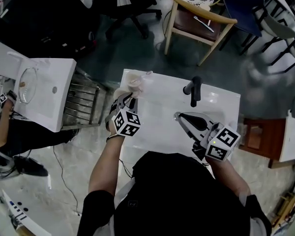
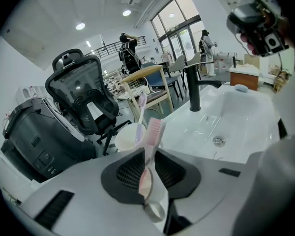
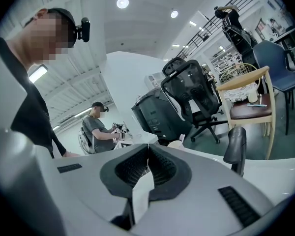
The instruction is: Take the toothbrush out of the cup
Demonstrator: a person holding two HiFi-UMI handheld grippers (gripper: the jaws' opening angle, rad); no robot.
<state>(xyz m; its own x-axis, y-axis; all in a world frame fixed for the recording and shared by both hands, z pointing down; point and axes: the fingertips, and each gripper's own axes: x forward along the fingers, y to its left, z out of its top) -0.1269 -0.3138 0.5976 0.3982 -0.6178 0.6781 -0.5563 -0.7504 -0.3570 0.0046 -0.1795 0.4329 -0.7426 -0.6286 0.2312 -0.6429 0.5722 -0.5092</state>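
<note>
A white cup (image 2: 127, 137) stands near the sink counter's far left corner, where the head view shows it as cup (image 1: 137, 81), and a purple toothbrush (image 2: 141, 106) sticks up out of it. My left gripper (image 2: 148, 167) is shut on the handle of a pink toothbrush (image 2: 154, 131), which stands head up just in front of the cup. I cannot tell whether its lower end is still inside the cup. In the head view the left gripper (image 1: 130, 97) reaches up to the cup. My right gripper (image 1: 180, 116) hovers over the basin, and that same gripper (image 3: 147, 157) is shut with nothing in it.
The white sink counter (image 1: 157, 113) has a black faucet (image 1: 194, 90) at its back and a drain (image 2: 217, 140). A second washbasin (image 1: 42, 90) stands to the left. A wooden chair (image 1: 196, 18) and a black office chair (image 2: 83, 102) stand beyond.
</note>
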